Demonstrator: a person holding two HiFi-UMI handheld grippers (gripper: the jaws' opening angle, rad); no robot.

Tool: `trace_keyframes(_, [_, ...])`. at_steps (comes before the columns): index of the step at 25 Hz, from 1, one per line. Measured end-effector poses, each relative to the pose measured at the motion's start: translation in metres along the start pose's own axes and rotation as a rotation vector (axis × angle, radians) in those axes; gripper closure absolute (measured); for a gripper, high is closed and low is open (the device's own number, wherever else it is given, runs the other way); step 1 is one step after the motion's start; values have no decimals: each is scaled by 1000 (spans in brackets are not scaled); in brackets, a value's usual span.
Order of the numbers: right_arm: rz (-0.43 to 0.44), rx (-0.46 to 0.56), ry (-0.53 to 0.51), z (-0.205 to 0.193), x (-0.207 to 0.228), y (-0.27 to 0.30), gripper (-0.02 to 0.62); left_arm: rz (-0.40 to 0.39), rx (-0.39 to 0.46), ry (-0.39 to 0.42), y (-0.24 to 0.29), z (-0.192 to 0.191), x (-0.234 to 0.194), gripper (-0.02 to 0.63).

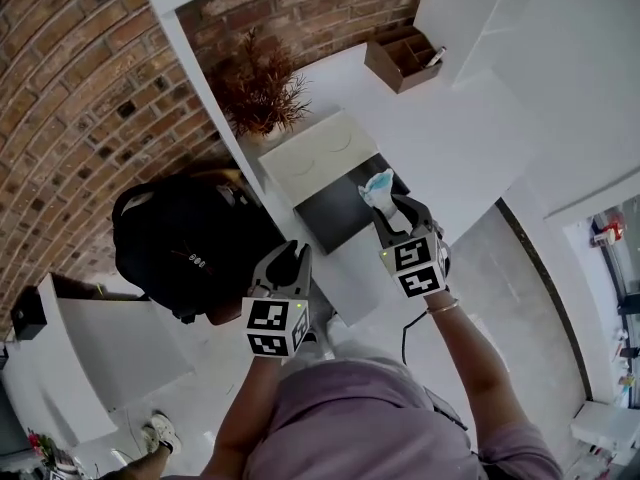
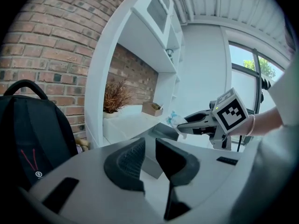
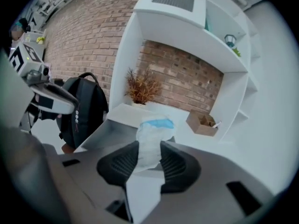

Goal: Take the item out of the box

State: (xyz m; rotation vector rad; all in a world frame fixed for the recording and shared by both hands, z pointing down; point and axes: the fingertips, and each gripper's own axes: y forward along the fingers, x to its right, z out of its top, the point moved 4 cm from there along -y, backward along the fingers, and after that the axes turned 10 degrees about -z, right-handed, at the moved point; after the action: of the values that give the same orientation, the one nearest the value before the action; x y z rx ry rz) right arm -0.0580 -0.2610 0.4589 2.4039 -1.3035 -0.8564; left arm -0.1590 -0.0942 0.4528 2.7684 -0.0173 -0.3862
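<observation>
A white box with a dark inside (image 1: 335,216) lies open on the white counter, its lid (image 1: 318,153) folded back toward the wall. My right gripper (image 1: 386,206) hangs just above the box's right end, shut on a white packet with a blue top (image 1: 378,184). In the right gripper view the packet (image 3: 150,141) stands upright, pinched between the pads. My left gripper (image 1: 288,254) hovers off the box's front left corner, jaws a little apart with nothing between them. From the left gripper view I see the box (image 2: 161,131), the packet (image 2: 174,120) and the right gripper (image 2: 188,122) beyond my own jaws.
A black backpack (image 1: 190,238) sits on the floor left of the counter. A pot of dried brown plants (image 1: 262,93) stands behind the box lid. A brown desk organiser (image 1: 403,58) is at the back right, under white shelving (image 3: 187,27).
</observation>
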Motion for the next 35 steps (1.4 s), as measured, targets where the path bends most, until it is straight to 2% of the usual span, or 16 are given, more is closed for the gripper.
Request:
trace_keyframes(19, [-123, 47, 318, -18, 13, -78, 454, -147, -33, 80, 32, 7, 33, 551])
trace_keyframes(35, [-203, 49, 495, -37, 1, -121, 451, -197, -41, 96, 39, 9, 37, 551])
